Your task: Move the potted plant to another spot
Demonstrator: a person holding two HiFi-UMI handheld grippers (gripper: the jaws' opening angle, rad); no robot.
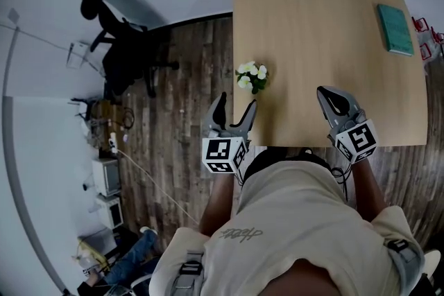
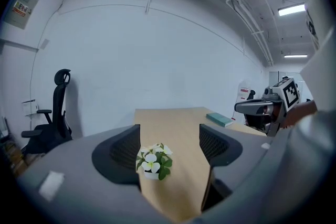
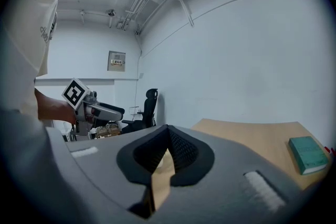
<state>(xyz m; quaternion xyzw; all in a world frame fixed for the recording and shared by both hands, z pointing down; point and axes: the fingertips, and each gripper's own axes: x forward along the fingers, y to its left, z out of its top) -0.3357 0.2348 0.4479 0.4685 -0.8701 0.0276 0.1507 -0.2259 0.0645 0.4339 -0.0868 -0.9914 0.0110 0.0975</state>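
Potted plant (image 2: 153, 161) framed by parted left gripper (image 2: 169, 137) jaws, head view shows it ahead untouched, right gripper (image 3: 167, 131) closed, empty

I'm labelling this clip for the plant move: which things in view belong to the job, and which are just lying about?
Job: potted plant; left gripper, open, aimed at it, not yet touching; table it stands on.
Lying about: green book; office chair; right gripper, shut, empty.

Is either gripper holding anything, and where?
Nothing held. Left gripper open, short of the white-flowered potted plant; right gripper shut and empty.
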